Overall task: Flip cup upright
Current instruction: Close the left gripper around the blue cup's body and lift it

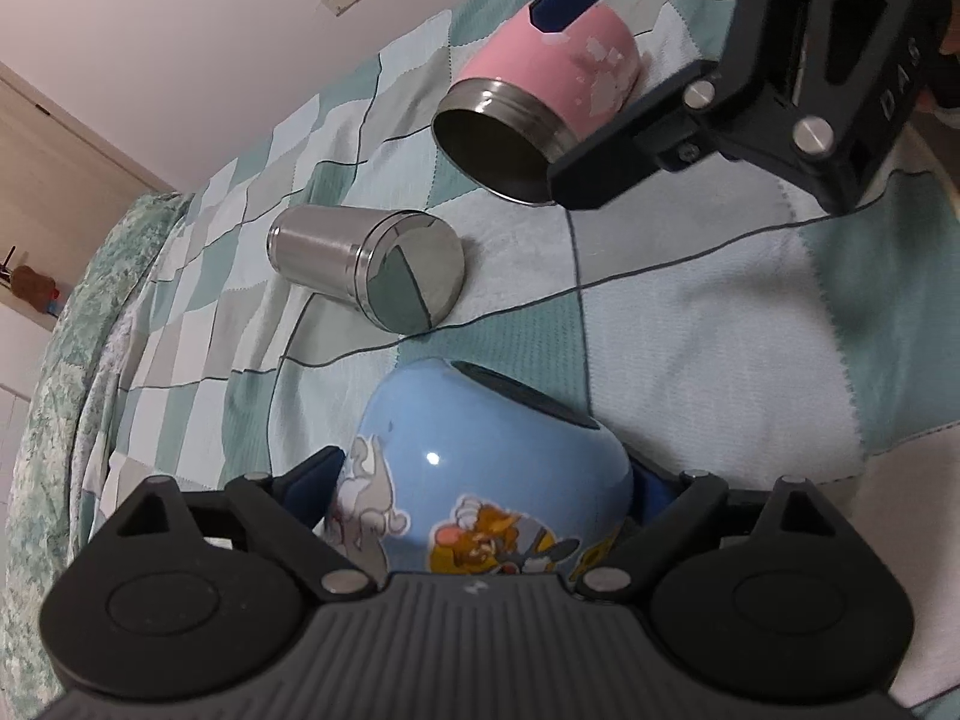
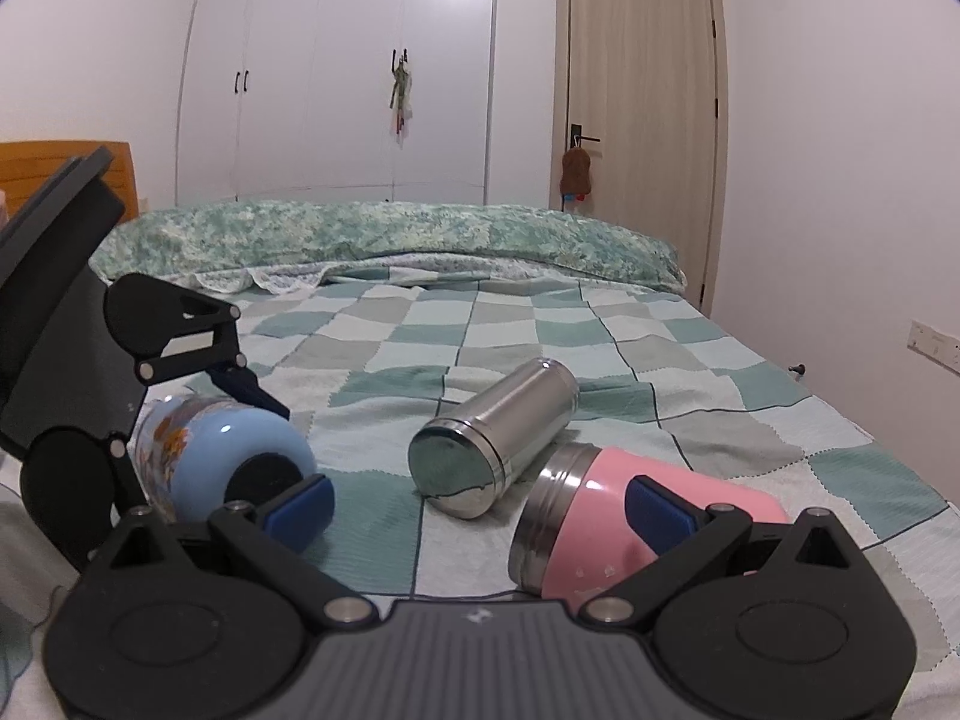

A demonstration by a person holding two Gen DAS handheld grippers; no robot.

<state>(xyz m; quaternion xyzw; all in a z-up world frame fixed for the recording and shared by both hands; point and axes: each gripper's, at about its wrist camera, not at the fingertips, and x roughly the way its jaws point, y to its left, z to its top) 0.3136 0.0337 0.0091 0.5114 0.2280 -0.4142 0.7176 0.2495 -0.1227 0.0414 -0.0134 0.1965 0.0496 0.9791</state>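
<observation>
Progress is slight: none of the three cups on the checked quilt (image 2: 540, 324) stands upright yet, so every flip is left to do.

At the lower left of the right wrist view, the blue cartoon cup (image 2: 222, 450) lies on its side, dark mouth toward the camera. The left gripper (image 1: 486, 480) has its blue pads against both flanks of this cup, so I judge it clamped on it, the cup not yet raised. In the left wrist view the cup fills the lower middle, its mouth turned toward the upper right; nothing can be made out inside.

In the middle, the steel cup (image 2: 498, 438) lies tipped over with its mirrored flat end toward both cameras. Neither gripper touches it, and its contents are hidden.

At the lower right, the pink cup (image 2: 606, 516) lies on its side just beside the steel one. In the left wrist view's upper right its steel-lined mouth (image 1: 489, 147) looks empty. The right gripper (image 2: 480, 516) stands wide apart, straddling it without closing.
</observation>
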